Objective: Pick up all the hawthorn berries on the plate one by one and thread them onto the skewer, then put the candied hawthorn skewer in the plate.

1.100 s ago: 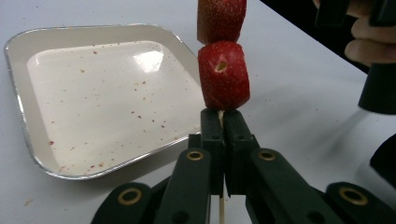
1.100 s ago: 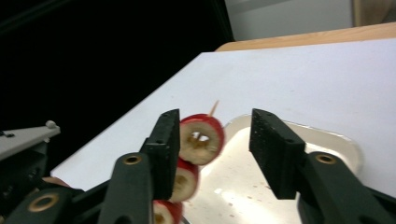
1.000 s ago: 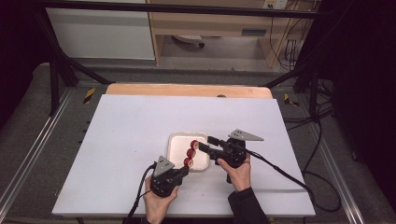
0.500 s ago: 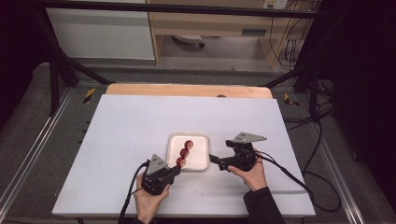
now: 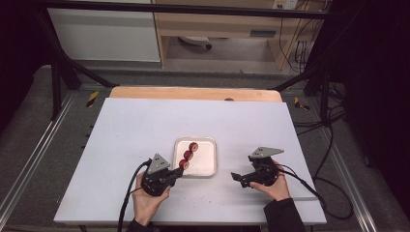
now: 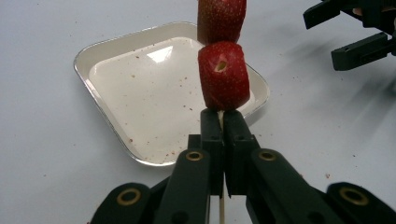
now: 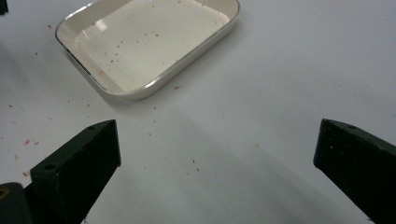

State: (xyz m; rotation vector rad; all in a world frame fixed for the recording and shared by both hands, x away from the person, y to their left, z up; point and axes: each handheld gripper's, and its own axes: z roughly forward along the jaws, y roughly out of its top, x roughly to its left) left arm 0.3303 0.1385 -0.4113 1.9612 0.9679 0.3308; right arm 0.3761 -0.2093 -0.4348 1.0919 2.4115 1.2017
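- Left gripper (image 6: 219,122) is clamped on a skewer (image 6: 221,207) of strawberries (image 6: 222,74), held over the white tray (image 6: 107,126).
- Right gripper (image 7: 217,154), jaws just opened wide with nothing between, sits beside the tray on the surface (image 5: 125,125).

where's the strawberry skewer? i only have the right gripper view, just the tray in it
observer: The left gripper is shut on the skewer, its fingers pinching the stick just under the nearest berry.
operator: is it over the tray
observer: Yes, the strawberries run above the left part of the tray.
operator: how many berries
observer: Three in a row in the high view.
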